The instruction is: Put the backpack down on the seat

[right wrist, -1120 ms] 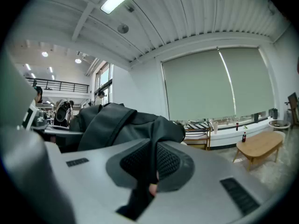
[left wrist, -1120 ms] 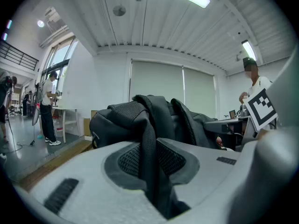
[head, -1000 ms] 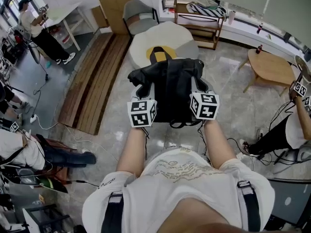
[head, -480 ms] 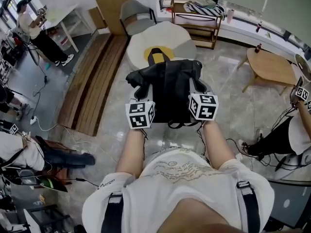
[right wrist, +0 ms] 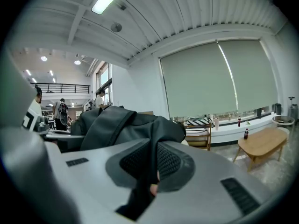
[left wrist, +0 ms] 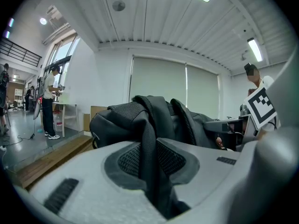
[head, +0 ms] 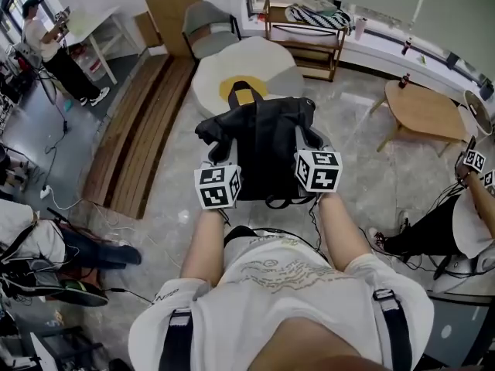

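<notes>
pinching a black strap of the backpack, the left gripper had its jaws closed on the webbing. the right gripper likewise clamped a dark fold of the bag between its mesh pads. the backpack hung in the air between the two grippers, in front of the person and above the grey floor. in the head view its far end overlapped the near edge of the white egg-shaped seat. a grey chair stood beyond that seat, and a low wooden table sat well apart on the right.
</notes>
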### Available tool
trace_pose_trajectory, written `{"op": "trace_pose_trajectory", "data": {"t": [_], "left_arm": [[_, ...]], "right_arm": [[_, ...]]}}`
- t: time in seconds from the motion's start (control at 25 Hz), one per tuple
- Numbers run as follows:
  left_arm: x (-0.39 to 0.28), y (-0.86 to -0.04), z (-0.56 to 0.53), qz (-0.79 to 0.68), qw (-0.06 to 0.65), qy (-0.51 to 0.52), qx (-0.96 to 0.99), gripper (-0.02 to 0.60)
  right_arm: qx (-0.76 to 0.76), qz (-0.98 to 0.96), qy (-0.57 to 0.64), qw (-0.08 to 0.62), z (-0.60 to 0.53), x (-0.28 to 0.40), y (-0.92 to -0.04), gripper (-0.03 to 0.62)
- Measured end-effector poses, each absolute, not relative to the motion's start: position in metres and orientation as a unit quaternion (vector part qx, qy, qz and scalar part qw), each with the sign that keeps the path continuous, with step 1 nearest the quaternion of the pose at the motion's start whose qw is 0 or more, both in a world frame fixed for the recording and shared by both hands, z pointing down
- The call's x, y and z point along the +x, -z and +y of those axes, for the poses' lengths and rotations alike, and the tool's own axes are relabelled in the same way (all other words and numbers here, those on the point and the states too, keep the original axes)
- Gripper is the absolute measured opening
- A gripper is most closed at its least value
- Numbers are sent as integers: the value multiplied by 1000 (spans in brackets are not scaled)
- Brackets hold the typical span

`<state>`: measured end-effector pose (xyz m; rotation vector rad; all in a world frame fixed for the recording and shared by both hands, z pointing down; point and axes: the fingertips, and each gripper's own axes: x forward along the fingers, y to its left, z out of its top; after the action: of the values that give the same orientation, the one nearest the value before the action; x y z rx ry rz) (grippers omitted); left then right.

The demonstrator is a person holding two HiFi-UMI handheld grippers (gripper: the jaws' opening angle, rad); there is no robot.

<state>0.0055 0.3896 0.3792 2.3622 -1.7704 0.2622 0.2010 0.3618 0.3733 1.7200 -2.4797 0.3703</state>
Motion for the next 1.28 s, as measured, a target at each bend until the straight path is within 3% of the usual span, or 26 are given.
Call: {"op": "trace_pose_trajectory", "data": {"t": [0.52, 0.8, 1.28], "left_arm": [[37, -389, 353, -595, 83, -96, 794, 86], [7, -390, 247, -570, 120, -87, 808, 86], [-62, -373, 111, -548, 102, -83, 826, 86]], "right_arm": [[559, -817, -134, 44, 334, 233, -391, 43], [579, -802, -138, 48, 233, 204, -383, 43], [599, -788, -135, 48, 107, 135, -368, 43]]}}
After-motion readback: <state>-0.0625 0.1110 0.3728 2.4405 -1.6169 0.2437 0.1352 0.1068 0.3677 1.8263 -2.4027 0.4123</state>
